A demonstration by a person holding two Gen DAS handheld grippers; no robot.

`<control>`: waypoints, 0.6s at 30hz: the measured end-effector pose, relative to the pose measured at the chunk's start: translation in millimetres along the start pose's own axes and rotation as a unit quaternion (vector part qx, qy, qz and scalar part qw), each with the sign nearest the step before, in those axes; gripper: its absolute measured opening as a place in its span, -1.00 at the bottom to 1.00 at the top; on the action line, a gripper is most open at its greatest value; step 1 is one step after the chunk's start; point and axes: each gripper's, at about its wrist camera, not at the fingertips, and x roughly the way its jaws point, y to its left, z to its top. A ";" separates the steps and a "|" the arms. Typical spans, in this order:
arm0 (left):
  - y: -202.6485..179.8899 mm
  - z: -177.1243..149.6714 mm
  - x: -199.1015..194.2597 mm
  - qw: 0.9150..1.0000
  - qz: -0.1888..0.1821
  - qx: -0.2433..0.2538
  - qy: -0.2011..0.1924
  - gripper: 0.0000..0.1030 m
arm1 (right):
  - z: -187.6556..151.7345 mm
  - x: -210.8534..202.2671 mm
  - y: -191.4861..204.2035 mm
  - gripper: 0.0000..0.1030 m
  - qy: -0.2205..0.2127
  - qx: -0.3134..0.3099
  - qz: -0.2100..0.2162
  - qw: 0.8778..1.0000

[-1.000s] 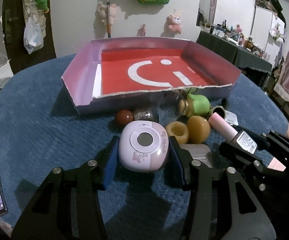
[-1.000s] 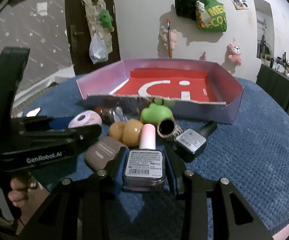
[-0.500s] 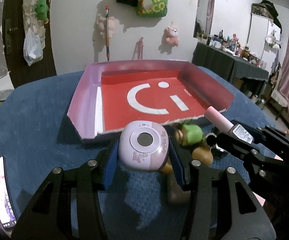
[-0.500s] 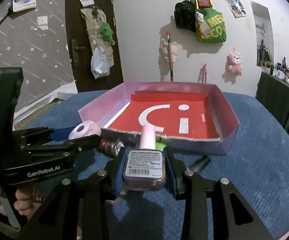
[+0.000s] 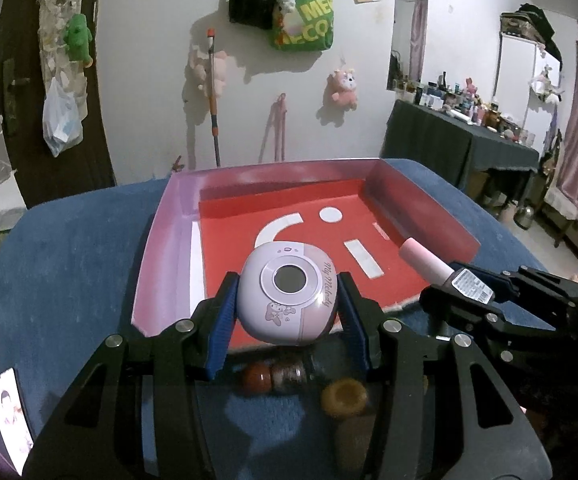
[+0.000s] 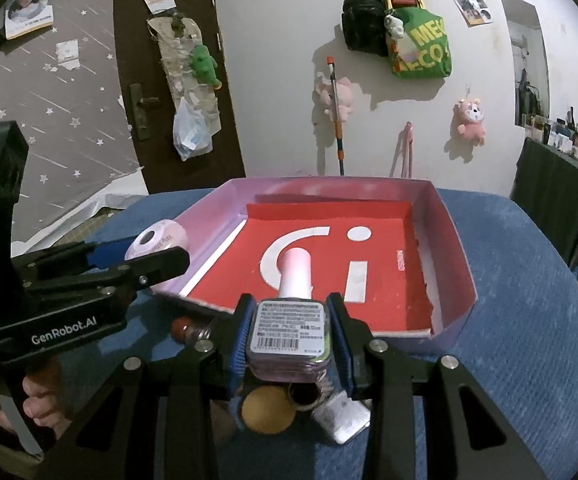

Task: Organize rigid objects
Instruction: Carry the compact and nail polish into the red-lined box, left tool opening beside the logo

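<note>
My left gripper (image 5: 287, 304) is shut on a round lilac My Melody case (image 5: 287, 298) and holds it above the near edge of the tray (image 5: 161, 264), a shallow pink-walled box with a red floor. My right gripper (image 6: 289, 334) is shut on a nail polish bottle (image 6: 291, 332) with a pale pink cap, held over the tray's (image 6: 453, 240) near edge. The bottle (image 5: 445, 272) shows at the right in the left wrist view, and the case (image 6: 157, 242) at the left in the right wrist view.
Small items lie on the blue table below the grippers: a red-capped vial (image 5: 277, 374), a tan ring (image 5: 345, 398), a tan puck (image 6: 267, 408), a silver-labelled bottle (image 6: 343, 420). A phone (image 5: 11, 416) lies at the left table edge.
Both grippers have lifted their objects off the table and moved forward, from the pile of small items up to over the tray's near edge.
</note>
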 end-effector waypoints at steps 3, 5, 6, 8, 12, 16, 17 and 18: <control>-0.6 9.1 9.1 1.000 0.003 0.002 0.002 -0.11 | 8.2 8.5 -7.7 -0.24 0.007 0.009 0.002 1.000; -0.4 16.7 15.9 1.000 0.002 0.003 0.002 -0.11 | 15.0 15.7 -14.2 -0.24 0.012 0.017 -0.001 1.000; 0.7 19.8 18.5 1.000 0.003 0.003 0.003 -0.11 | 18.2 18.8 -17.9 -0.24 0.015 0.022 0.000 1.000; 2.9 26.0 24.5 1.000 0.004 0.000 0.004 -0.11 | 25.2 25.7 -26.3 -0.24 0.023 0.033 0.005 0.999; 7.1 36.6 40.0 1.000 0.010 -0.003 0.009 -0.11 | 39.2 40.1 -37.2 -0.24 0.033 0.033 -0.011 0.999; 10.7 40.4 62.3 0.999 0.019 -0.006 0.025 -0.11 | 49.4 57.6 -47.7 -0.24 0.052 0.039 -0.012 0.998; 11.6 40.3 69.9 0.999 0.022 -0.007 0.031 -0.11 | 51.4 61.8 -49.3 -0.24 0.057 0.040 -0.013 0.997; 12.5 40.0 73.6 0.999 0.024 -0.007 0.035 -0.11 | 54.1 68.3 -51.1 -0.24 0.065 0.040 -0.015 0.997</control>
